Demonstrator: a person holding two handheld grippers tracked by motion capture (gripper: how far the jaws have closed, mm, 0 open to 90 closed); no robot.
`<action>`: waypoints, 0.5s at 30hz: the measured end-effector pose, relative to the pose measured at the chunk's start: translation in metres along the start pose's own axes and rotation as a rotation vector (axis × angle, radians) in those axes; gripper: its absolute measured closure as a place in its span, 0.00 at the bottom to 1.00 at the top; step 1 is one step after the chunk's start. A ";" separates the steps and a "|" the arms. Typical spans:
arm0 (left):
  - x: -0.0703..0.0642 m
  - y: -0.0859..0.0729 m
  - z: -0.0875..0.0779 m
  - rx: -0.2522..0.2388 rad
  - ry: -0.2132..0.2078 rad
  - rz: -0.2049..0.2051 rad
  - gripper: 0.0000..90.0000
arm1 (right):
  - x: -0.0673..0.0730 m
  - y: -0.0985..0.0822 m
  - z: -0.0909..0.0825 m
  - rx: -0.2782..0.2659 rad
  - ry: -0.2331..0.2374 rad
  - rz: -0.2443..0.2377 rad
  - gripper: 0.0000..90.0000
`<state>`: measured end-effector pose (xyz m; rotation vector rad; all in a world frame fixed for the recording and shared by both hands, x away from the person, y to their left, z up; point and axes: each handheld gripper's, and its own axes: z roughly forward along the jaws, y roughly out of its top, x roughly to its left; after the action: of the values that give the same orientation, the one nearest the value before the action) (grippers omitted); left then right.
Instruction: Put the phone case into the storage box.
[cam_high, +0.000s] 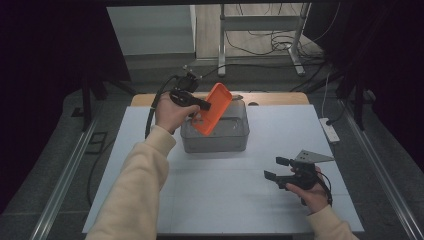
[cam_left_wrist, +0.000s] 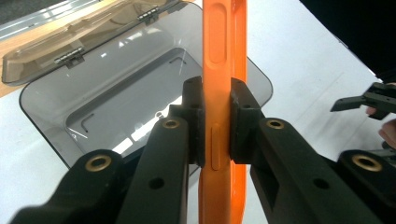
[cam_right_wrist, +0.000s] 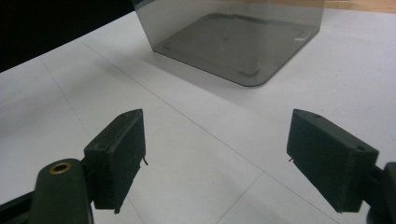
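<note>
- Well, from the high view I see the left gripper (cam_high: 199, 106) clamped on an orange phone case (cam_high: 213, 108), a flat, rounded-corner shell of bright plastic. It hangs tilted over the open smoky-grey box (cam_high: 215, 142) at the far middle of the white table (cam_high: 225, 200). The case's long axis runs from lower left to upper right, its upper end leaning away from me and its lower end dipping towards the box's mouth.
- Also in the high view, my left forearm in its cream sleeve (cam_high: 137, 185) reaches up and forward, with the hand wrapped round the gripper's body. The right gripper (cam_high: 276, 167) sits low at the near right of the table, well apart from the box, its jaws pointing left and spread wide with nothing between them.
- Looking along the left gripper view, the case (cam_left_wrist: 219, 70) stands edge-on, running straight up the frame between the two black pads, which press on its side rail from both sides. I can make out long button slots moulded into that edge. Below it lies the box (cam_left_wrist: 140, 93) with its hinged lid (cam_left_wrist: 70, 42) thrown back flat.
- Over in the right gripper view, the right gripper (cam_right_wrist: 215, 158) has its pads far apart above bare table, holding nothing. The grey box (cam_right_wrist: 238, 42) stands ahead of them.
</note>
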<state>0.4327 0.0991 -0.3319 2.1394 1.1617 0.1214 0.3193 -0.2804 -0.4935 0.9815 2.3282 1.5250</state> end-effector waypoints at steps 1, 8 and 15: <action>0.001 0.000 0.002 0.000 0.002 -0.001 0.88 | 0.000 0.000 0.000 0.000 0.000 0.000 0.22; 0.006 0.004 0.008 0.006 0.023 -0.027 0.88 | 0.000 0.000 0.001 0.006 -0.002 -0.009 0.22; 0.010 0.009 0.013 0.012 0.056 -0.054 0.88 | 0.000 0.000 0.000 0.004 -0.006 -0.012 0.22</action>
<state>0.4500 0.0968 -0.3385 2.1255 1.2543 0.1520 0.3195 -0.2802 -0.4940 0.9706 2.3301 1.5113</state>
